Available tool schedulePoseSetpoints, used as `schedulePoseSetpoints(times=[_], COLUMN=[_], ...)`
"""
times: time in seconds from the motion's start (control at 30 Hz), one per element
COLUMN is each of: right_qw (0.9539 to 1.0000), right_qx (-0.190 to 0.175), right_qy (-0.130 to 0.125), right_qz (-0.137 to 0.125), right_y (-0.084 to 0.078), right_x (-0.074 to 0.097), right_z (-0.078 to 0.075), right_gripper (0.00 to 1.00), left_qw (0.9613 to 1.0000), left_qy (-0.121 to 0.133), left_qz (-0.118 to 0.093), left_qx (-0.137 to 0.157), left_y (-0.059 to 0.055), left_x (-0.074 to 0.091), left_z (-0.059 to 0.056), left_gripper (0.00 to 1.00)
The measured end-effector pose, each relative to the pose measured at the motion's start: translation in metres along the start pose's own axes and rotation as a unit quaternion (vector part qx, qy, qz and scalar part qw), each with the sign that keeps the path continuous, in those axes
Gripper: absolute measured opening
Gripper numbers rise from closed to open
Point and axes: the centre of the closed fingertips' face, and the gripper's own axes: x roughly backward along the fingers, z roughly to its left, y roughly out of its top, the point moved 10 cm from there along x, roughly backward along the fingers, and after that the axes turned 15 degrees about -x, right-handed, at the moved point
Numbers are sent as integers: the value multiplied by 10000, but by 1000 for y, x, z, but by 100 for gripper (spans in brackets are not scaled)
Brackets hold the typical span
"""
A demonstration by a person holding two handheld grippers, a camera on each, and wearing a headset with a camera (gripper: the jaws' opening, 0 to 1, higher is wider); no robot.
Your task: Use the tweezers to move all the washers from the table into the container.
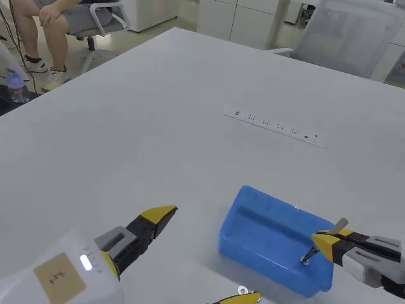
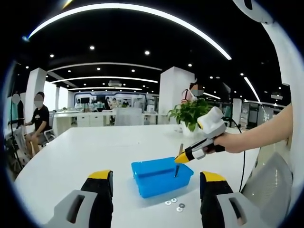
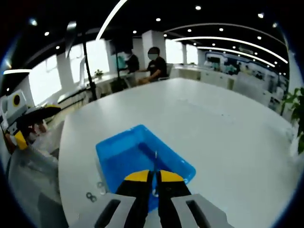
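A blue container [image 1: 272, 237] sits near the table's front edge. My right gripper [image 1: 321, 240] is shut on metal tweezers [image 1: 308, 255], whose tips point down into the container's right end; the frames do not show whether they hold a washer. The right gripper view shows the tweezers [image 3: 155, 166] above the container [image 3: 128, 154]. Small washers [image 2: 174, 203] lie on the table just in front of the container, one of them a washer [image 1: 243, 290] in the head view. My left gripper [image 1: 209, 253] stands open, its jaws apart on either side of the container's near left corner.
A white power strip [image 1: 275, 126] lies on the table beyond the container. A person sits on a chair [image 1: 95, 19] at the far left, past the table's edge. Another chair [image 1: 348, 35] stands at the far right.
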Motion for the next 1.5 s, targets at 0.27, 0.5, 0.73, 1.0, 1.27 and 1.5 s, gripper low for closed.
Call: schedulePoseSetpoints(times=[0.27, 0.5, 0.73, 1.0, 1.27, 1.5], right_qw=[9999, 9994, 9976, 9957, 9929, 9915], right_qx=[123, 50, -10, 30, 182, 189], right_qy=[28, 123, 396, 784, 1176, 1237], right_qz=[-42, -313, -567, -494, 10, 352], right_y=[-1, 9, 15, 6, -19, -40], right_x=[0, 13, 34, 46, 31, 14], right_z=[-1, 7, 32, 63, 82, 82], right_gripper=[3, 3, 2, 2, 2, 3], left_qw=[10000, 10000, 9999, 9999, 9998, 9998], left_qy=[-36, -42, -126, -158, -186, -176], left_qz=[-10, -31, -33, -44, -31, -10], left_qx=[5, 20, -33, -23, -31, -33], left_y=[2, 1, 1, 2, -1, 0], left_x=[0, 1, 0, 0, 0, 0], left_z=[-1, 0, -2, -3, -2, -3], left_gripper=[75, 75, 74, 73, 72, 72])
